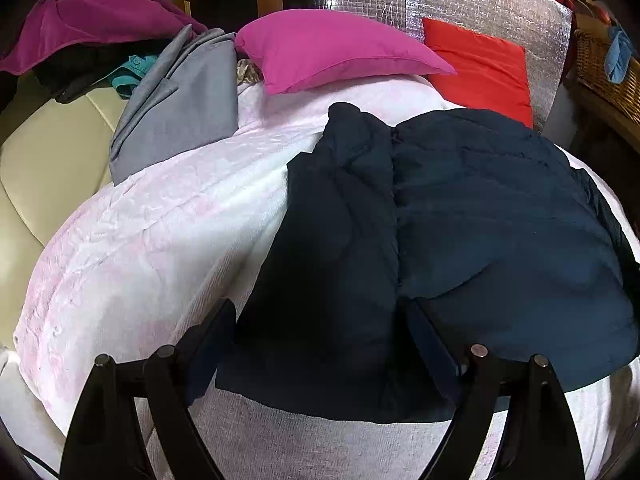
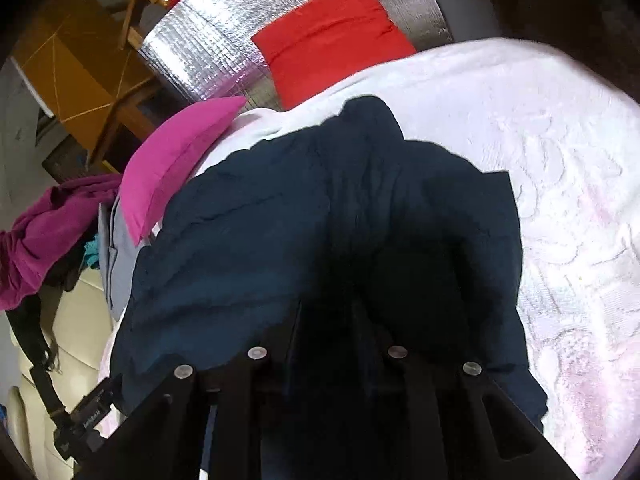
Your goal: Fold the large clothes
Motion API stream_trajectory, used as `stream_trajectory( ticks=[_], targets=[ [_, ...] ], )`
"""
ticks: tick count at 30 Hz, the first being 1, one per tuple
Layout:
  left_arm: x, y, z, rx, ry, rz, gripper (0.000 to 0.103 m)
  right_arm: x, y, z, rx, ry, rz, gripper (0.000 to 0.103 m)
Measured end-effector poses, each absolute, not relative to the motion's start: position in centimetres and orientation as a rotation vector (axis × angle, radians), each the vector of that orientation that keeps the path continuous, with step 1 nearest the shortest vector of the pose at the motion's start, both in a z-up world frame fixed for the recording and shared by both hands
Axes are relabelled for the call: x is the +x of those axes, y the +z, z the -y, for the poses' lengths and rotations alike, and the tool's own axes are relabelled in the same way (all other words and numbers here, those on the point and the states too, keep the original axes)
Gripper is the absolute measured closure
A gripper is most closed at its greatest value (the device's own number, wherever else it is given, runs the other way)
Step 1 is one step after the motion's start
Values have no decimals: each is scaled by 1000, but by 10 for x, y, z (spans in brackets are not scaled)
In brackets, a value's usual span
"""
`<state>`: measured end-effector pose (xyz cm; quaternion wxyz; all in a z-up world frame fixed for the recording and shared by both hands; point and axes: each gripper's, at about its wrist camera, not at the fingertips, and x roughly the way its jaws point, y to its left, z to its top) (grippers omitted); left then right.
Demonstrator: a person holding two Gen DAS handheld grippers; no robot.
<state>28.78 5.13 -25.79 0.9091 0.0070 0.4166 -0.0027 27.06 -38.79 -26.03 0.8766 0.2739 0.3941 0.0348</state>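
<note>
just ahead — navy jacket [image 1: 440, 220] between spread left fingers [image 1: 224, 332]; right fingers' state unclear

Bare blanket [image 1: 140, 240] lies free left of the navy jacket [image 1: 480, 220]; pillows [image 1: 332, 52] and grey garment [image 1: 188, 112] crowd the far edge.

A bed covered by a pale pink-white blanket [image 1: 152, 216]. At its head, a magenta pillow [image 1: 328, 52] and red pillow [image 1: 484, 68] lean by silver quilted foil [image 1: 460, 4]. Cream padded furniture [image 1: 44, 160] stands alongside; a wicker basket [image 1: 604, 68] opposite.
</note>
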Motion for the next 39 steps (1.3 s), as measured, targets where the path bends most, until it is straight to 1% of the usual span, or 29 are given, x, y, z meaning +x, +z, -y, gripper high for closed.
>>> stream_trajectory(
  ticks=[2,7,9,12,13,21,24,27,29,30,33,35,39],
  targets=[
    [287,-258,-52,17,-8,-858,15,261,-252,387,579,91,-796,74],
    [286,-258,-52,18,-7,-858,15,236,-231,371,535,171,-712,74],
    [286,-258,-52,20,-5,-858,15,235,-231,360,515,195,-735,74],
    [285,-259,-51,26,-3,-857,14,250,-257,343,467,187,-881,73],
    [286,-259,-51,25,-5,-860,14,252,-262,342,464,181,-896,74],
    [287,-253,-57,-26,-5,-891,13,251,-263,357,576,211,-899,74],
    [280,-236,-67,-73,0,-816,13,241,-252,365,629,210,-843,74],
    [279,-228,-80,-114,50,-774,13,229,-237,379,648,184,-732,73],
    [286,-234,-86,-130,96,-798,12,226,-233,387,657,153,-699,73],
    [292,-242,-88,-129,119,-834,12,227,-236,390,661,135,-715,72],
    [308,-266,-82,-89,128,-939,12,242,-260,393,673,78,-841,72],
    [309,-271,-79,-91,123,-952,12,249,-269,392,701,77,-870,72],
    [307,-268,-83,-137,120,-959,12,241,-257,388,668,76,-844,72]
  ],
)
